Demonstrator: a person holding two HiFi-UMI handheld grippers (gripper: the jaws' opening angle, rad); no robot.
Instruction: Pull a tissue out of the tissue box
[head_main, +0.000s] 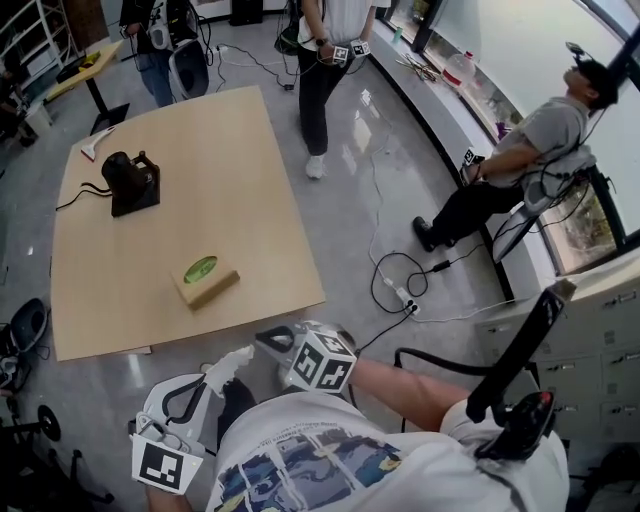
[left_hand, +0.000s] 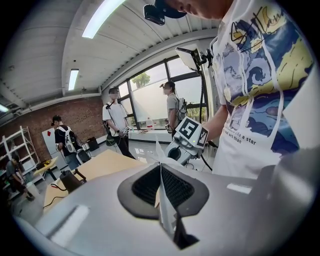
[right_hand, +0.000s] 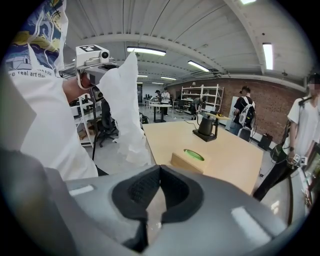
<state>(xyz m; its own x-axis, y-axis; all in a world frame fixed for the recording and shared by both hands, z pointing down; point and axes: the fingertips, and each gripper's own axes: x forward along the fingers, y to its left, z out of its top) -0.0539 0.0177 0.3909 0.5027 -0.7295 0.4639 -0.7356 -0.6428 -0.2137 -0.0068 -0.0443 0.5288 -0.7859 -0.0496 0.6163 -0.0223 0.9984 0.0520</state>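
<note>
Tan tissue box (head_main: 205, 281) is sitting near the lower edge of the wooden table (head_main: 240, 180), centre-left of frame, green opening facing up. Black device (head_main: 130, 183) is standing on the table toward upper left, well apart from the box. Lower left: left gripper (head_main: 207, 380) is pinching a white tissue (head_main: 232, 362), off the table. Right gripper (head_main: 272, 340) is hovering just beside the tissue, bottom centre. Seated person (head_main: 520, 160) is leaning back at right. Standing person (head_main: 322, 70) is waiting at top centre.
</note>
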